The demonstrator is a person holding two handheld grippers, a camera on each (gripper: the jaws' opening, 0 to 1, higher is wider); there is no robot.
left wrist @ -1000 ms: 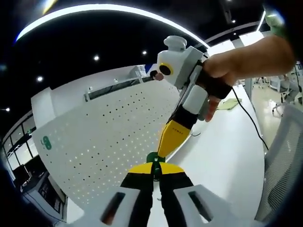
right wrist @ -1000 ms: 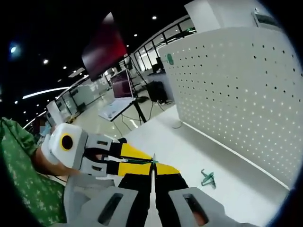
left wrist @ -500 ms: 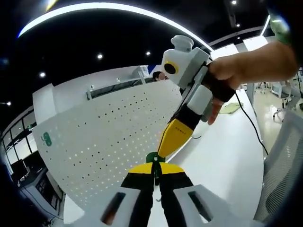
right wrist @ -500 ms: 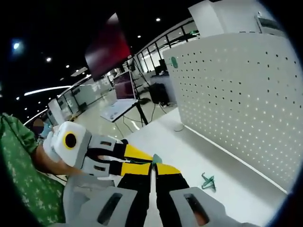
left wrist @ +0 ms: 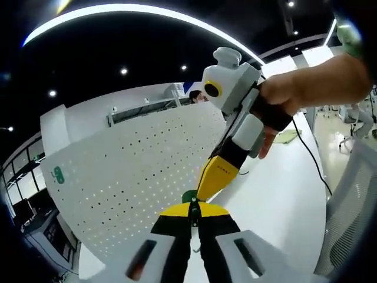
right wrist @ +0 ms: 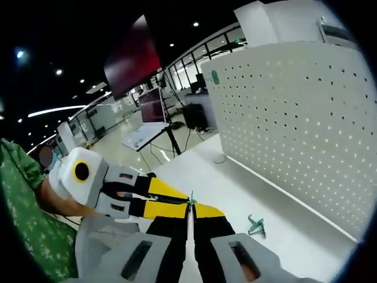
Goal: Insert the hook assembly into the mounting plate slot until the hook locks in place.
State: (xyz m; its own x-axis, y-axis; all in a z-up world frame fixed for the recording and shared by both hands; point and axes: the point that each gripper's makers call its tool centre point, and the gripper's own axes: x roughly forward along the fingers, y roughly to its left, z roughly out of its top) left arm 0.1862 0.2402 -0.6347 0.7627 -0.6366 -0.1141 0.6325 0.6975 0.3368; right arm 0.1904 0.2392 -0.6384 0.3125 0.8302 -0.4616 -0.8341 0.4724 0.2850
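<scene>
A small green hook [left wrist: 189,196] is pinched at the tips of my left gripper [left wrist: 194,207], whose yellow-tipped jaws are shut on it. My right gripper [left wrist: 207,187] reaches in from the upper right, held by a hand [left wrist: 300,82], and its jaws meet the same hook. In the right gripper view my right gripper [right wrist: 189,207] is shut on the thin green hook [right wrist: 191,199], with the left gripper [right wrist: 187,202] coming in from the left. The white perforated mounting plate [left wrist: 129,171] [right wrist: 294,118] stands upright on the table, apart from the hook.
A second green hook [right wrist: 255,224] lies on the white table [right wrist: 235,188] near the plate's foot. A cable [left wrist: 312,159] trails across the table. A person's green sleeve [right wrist: 23,224] is at the left. Desks and monitors stand beyond.
Both grippers stay shut on the hook. The views have only drifted slightly with the hands.
</scene>
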